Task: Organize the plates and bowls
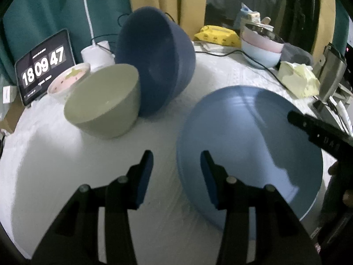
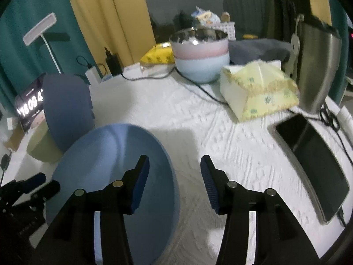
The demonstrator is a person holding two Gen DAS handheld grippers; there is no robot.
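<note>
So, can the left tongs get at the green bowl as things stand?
Probably yes: the left tongs stand open with nothing between them, and only bare tablecloth lies between them and the green bowl; the blue plate sits aside.

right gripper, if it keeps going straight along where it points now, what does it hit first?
Most likely the bare white tablecloth: the right gripper is open and tilted down at it. The light blue plate lies under its left finger only, so it may clip the rim. Depth is unclear.
</note>
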